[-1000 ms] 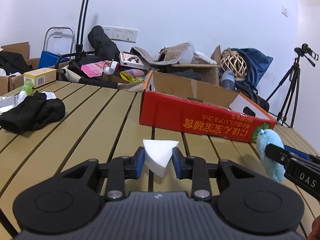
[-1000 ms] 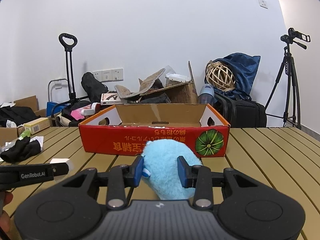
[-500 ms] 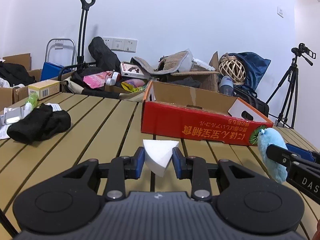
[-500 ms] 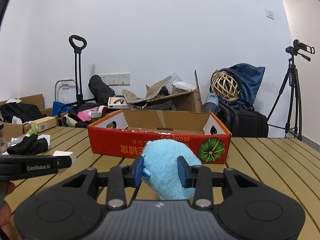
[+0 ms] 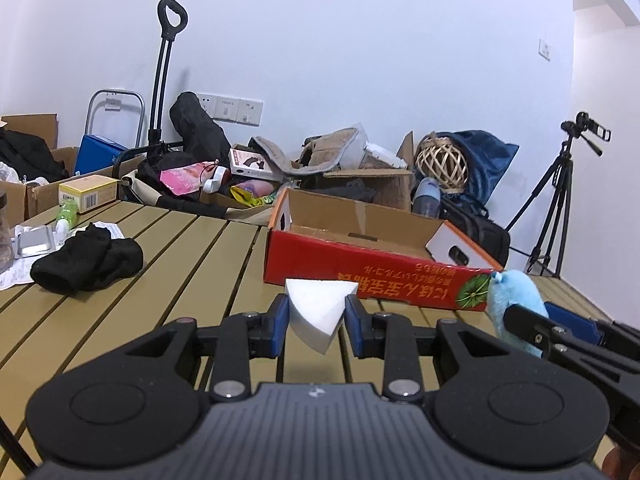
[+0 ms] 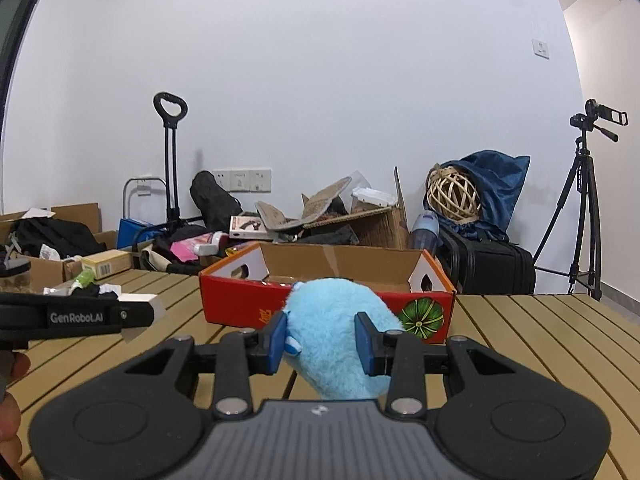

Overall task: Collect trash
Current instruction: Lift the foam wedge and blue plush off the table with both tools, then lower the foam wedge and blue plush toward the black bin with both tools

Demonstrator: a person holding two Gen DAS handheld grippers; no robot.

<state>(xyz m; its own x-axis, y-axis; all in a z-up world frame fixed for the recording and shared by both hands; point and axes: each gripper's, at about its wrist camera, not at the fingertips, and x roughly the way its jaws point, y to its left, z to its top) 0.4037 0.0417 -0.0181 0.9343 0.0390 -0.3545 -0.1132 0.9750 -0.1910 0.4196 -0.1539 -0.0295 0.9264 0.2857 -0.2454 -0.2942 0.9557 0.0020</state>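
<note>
L gripper (image 5: 316, 316) pinches a white foam wedge (image 5: 318, 306); R gripper (image 6: 322, 340) clamps a blue fluffy toy (image 6: 334, 320). Both held off the table (image 5: 120, 320), red box (image 5: 360, 268) at 12 o'clock, prob. the drop spot.

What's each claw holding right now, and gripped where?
Left claw: white wedge-shaped sponge piece, pinched across its two side faces. Right claw: fluffy blue plush item, squeezed across its middle. Both are off the table.
</note>
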